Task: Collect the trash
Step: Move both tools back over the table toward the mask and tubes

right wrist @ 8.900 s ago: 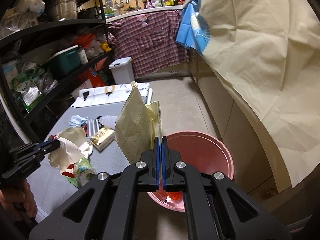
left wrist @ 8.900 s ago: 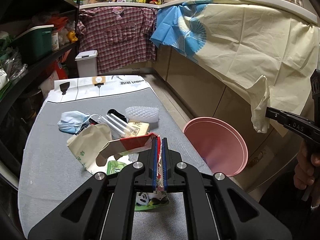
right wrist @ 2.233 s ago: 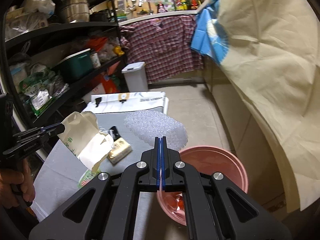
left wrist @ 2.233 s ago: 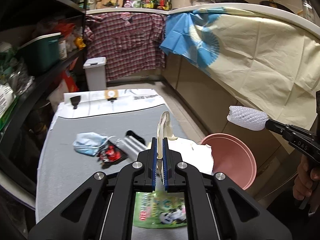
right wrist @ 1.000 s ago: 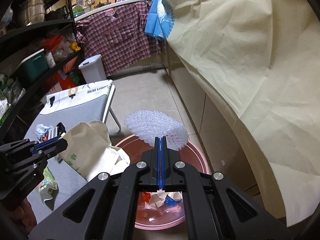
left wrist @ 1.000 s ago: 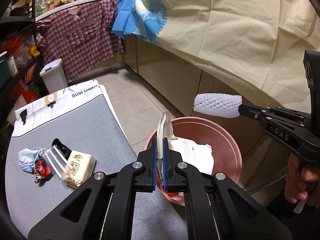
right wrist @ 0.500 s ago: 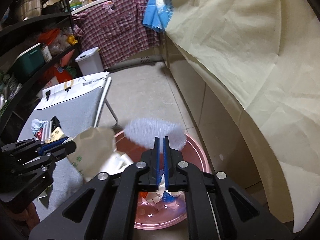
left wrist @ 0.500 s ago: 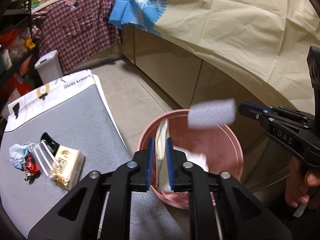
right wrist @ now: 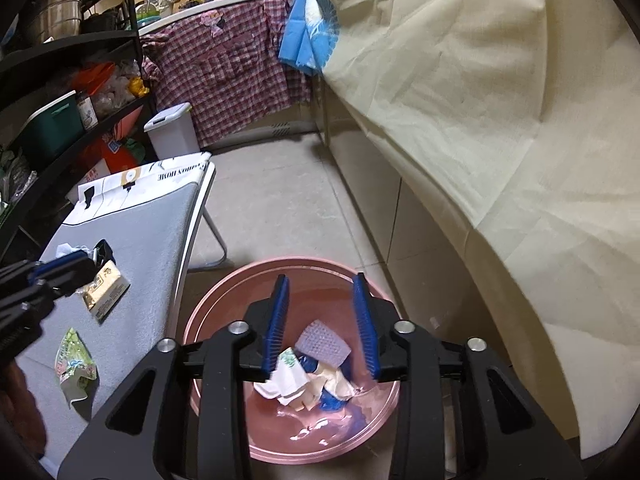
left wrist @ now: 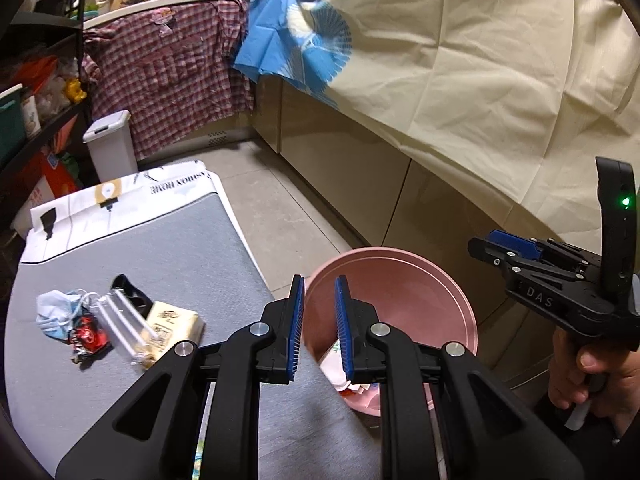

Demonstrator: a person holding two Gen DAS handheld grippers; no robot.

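The pink basin [right wrist: 224, 292] stands on the floor beside the grey table [left wrist: 160, 248]. My right gripper [right wrist: 322, 320] hangs over it, its jaws opening with nothing between them. Below, a white foam net [right wrist: 322, 342] lies on a crumpled paper bag [right wrist: 286, 380] in the basin. My left gripper [left wrist: 318, 328] is open and empty at the table's edge by the basin [left wrist: 400, 296]. On the table lie a blue mask [left wrist: 56, 312], a red wrapper [left wrist: 86, 338], a clear straw packet [left wrist: 120, 328], a yellow tissue pack [left wrist: 172, 326] and a green wrapper [right wrist: 74, 364].
A cream sheet [right wrist: 480, 100] drapes over the counter to the right of the basin. A white lidded bin [left wrist: 110, 144] stands on the floor beyond the table. Dark shelves [right wrist: 60, 80] with clutter line the left side. A hand [left wrist: 580, 372] holds the right gripper's handle.
Both grippers have opened. The paper bag has left the left gripper and the foam net the right one; both now lie in the basin.
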